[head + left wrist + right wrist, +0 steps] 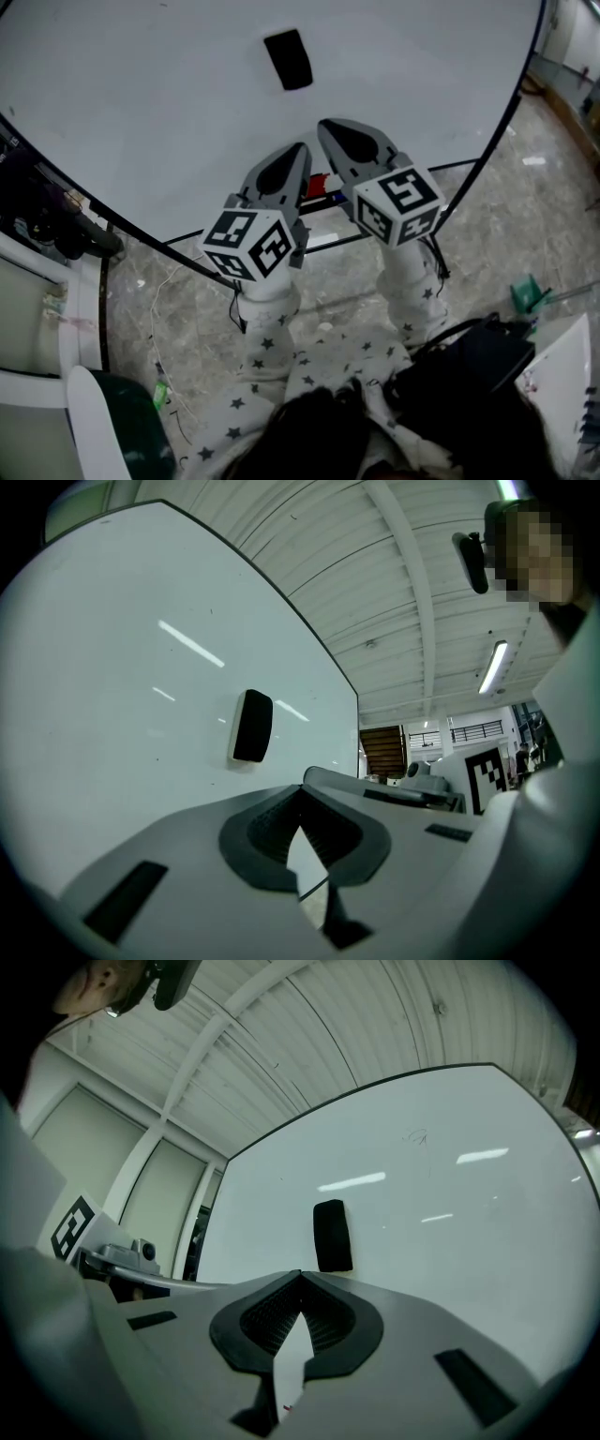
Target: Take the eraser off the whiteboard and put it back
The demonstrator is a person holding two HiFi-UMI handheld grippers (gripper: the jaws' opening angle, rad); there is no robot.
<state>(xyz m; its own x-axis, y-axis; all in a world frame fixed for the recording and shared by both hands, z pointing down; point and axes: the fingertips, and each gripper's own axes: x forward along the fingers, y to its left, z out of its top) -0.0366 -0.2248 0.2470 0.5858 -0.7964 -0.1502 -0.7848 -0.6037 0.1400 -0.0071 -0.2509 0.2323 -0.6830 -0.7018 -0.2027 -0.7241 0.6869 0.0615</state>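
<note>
Eraser [332, 1236] on whiteboard [450, 1204], ahead of the clenched, empty jaws of left gripper [300, 794] and right gripper [300, 1279]; the right should probably open first, then straddle its long edges squarely.

Whiteboard [141, 103] white, thin black frame. Eraser [289, 59] solid black. Left tongs [302, 148] and right tongs [324, 126] light grey shells, black ribbed pads [264, 1318]. Marker cubes [251, 244] white with black square patterns. Sleeves [267, 342] white with small dark stars. Floor [525, 225] grey-beige, marbled. Small red item [317, 183] on the board's ledge. Green object [525, 292] on the floor.
</note>
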